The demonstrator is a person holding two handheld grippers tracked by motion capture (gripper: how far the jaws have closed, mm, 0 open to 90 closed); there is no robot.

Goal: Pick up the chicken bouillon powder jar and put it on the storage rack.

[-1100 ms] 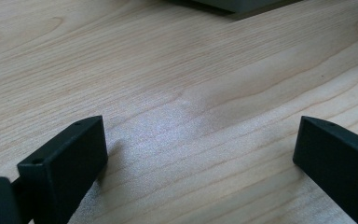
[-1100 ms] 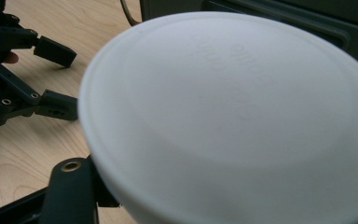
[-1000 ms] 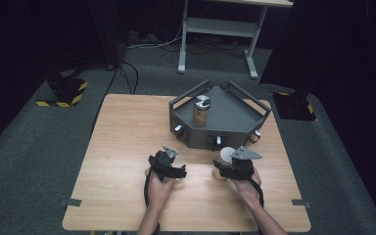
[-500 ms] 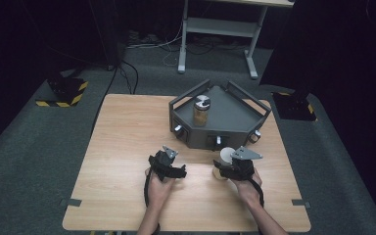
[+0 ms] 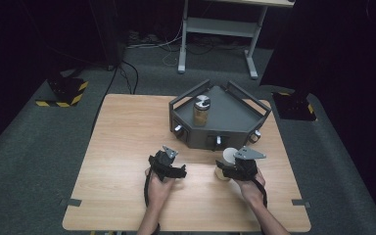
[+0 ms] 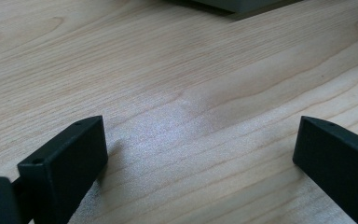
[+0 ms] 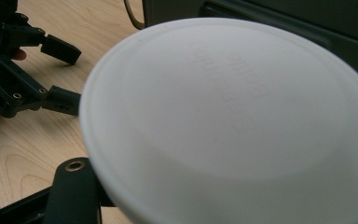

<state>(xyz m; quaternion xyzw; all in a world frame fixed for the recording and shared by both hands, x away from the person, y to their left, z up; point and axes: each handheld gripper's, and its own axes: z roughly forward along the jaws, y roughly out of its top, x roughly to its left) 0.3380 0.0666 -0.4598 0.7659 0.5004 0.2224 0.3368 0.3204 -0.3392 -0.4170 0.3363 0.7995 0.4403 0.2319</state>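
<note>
High view: your right gripper (image 5: 223,171) has its jaws clenched on the white-lidded jar (image 5: 225,164), near right on the worktop (image 5: 122,142). It looks rigid, probably smooth; keep your hold below the lid. Left gripper (image 5: 180,172) jaws are released.

Left tongs (image 5: 177,171) wide apart, low over the wood; right tongs (image 5: 223,171) apparently clamped.

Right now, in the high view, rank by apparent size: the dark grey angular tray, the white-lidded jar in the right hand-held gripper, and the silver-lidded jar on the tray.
1. Dark grey angular tray, largest by far.
2. The silver-lidded jar and the white-lidded jar look alike; the right hand-held gripper hides part of the latter, so no ranking between them.
</note>
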